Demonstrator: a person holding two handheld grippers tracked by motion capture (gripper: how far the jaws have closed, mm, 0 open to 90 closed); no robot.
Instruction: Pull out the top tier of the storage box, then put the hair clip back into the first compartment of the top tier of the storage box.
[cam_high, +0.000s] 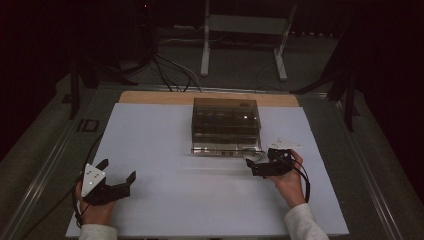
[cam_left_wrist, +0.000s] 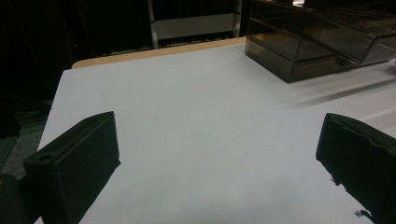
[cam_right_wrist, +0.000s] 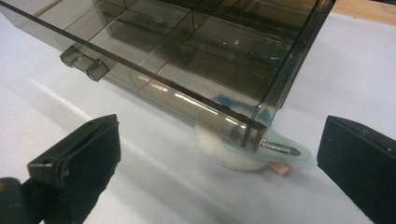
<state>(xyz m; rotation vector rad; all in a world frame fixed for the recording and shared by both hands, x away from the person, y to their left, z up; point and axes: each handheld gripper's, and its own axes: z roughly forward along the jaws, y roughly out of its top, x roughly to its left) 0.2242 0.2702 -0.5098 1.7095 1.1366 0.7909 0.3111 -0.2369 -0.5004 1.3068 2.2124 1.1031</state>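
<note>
Tools wide apart at the smoked plastic organiser

Hands come in from the near edge of the white counter (cam_high: 165, 150), each holding a black two-jaw tool. The left tool (cam_high: 119, 169) sits low near the near-left corner, with its jaws spread wide and nothing between them; a grey three-cornered plate rides on top of it. In the left gripper view the two black jaws stand far apart over bare white surface, well short of everything else.

Farther in and to the right, the right tool (cam_high: 251, 165) lies just in front of the near right corner of the smoke-tinted transparent plastic drawer organiser (cam_high: 226, 125). Its jaws are also apart and grip nothing. In the right gripper view they frame that corner of the organiser (cam_right_wrist: 187, 65), where a small white round container with a pale green peel-back lid (cam_right_wrist: 243, 156) sits on the counter, tucked partly under the overhanging clear edge. The lid's tab pokes out to the right past the corner. Whether the container touches the organiser's base I cannot tell. Two small stubby handles show on the organiser's front, and dividers split its inside into compartments.

Beyond the organiser, a strip of bare wood (cam_high: 150, 96) edges the counter's far side, and behind it white metal frame legs (cam_high: 205, 50) and dark cables lie on the floor.
</note>
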